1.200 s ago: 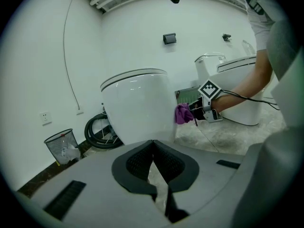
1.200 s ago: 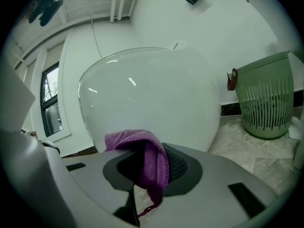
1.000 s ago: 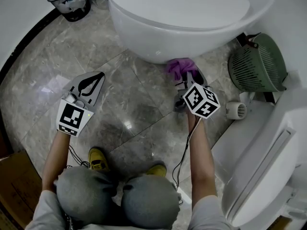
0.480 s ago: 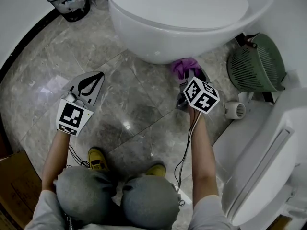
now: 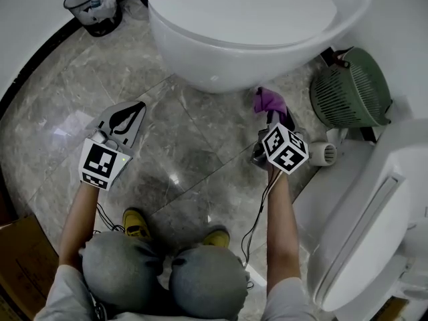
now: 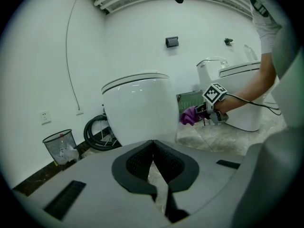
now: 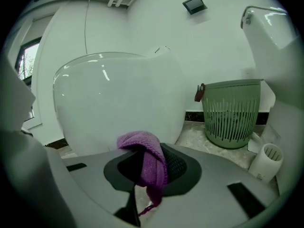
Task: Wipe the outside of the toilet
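Observation:
A white toilet (image 5: 234,39) with its lid down fills the top of the head view; its bowl also shows as the toilet (image 7: 118,103) and the toilet (image 6: 142,108). My right gripper (image 5: 273,116) is shut on a purple cloth (image 5: 269,100), just off the bowl's lower right side. The purple cloth (image 7: 149,158) hangs over the closed jaws, a short way from the bowl. My left gripper (image 5: 128,114) hovers over the floor to the left, shut and holding nothing. From the left gripper view I see the right gripper (image 6: 202,113) with the cloth (image 6: 189,116).
A green slotted basket (image 5: 351,89) stands right of the bowl, with a white brush holder (image 5: 326,154) below it. A second white toilet (image 5: 364,219) is at lower right. A black mesh bin (image 5: 93,5) sits at upper left. The floor is grey marble tile (image 5: 187,152).
My right gripper has carried the purple cloth to the right along the bowl's underside, toward the green basket. The left gripper has stayed put.

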Motion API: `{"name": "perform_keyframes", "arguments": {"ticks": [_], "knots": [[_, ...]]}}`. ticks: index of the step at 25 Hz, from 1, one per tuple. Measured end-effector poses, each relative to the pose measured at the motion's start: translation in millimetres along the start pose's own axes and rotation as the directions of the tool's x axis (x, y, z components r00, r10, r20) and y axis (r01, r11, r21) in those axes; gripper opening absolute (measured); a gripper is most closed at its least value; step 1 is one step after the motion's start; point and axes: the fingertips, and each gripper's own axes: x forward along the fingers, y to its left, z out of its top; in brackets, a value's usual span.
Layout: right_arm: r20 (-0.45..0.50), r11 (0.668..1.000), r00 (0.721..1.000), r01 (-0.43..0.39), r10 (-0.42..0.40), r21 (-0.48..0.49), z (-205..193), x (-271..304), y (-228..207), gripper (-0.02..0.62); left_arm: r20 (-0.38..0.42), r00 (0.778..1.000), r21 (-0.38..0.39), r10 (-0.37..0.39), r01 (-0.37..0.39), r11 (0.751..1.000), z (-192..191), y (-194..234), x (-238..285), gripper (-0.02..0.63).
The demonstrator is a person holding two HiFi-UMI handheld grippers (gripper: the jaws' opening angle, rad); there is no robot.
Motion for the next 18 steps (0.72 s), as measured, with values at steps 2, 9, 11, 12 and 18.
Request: {"name": "perform_keyframes", "arguments": {"ticks": [2, 9, 11, 12, 18], "knots": [[-0.007, 1.0, 1.0, -0.005, 0.006, 0.018, -1.3, -7.5, -0.6, 0.086, 0.001, 1.0, -0.001, -0.022, 0.022, 1.0, 7.4, -3.0, 1.7, 0.017], [0.036, 0.999, 0.999, -0.033, 0.032, 0.018, 19.5, -22.8, 13.0, 0.086, -0.025, 0.999, 0.004, -0.022, 0.023, 1.0, 26.8, 12.7, 0.8, 0.017], [0.028, 0.999, 0.999, -0.042, 0.042, -0.001, 28.6, -25.9, 20.0, 0.086, -0.038, 0.999, -0.007, -0.022, 0.021, 1.0, 34.8, 16.5, -1.6, 0.017], [0.019, 0.999, 0.999, -0.042, 0.042, -0.005, 32.4, -27.5, 22.9, 0.086, -0.045, 0.999, -0.015, -0.022, 0.021, 1.0, 39.4, 18.1, -3.4, 0.017], [-0.022, 0.997, 0.997, -0.074, 0.074, -0.01, 58.4, -38.6, 47.5, 0.085, -0.071, 0.997, -0.072, -0.03, 0.025, 0.997, 70.7, 24.3, -13.5, 0.017]]}}
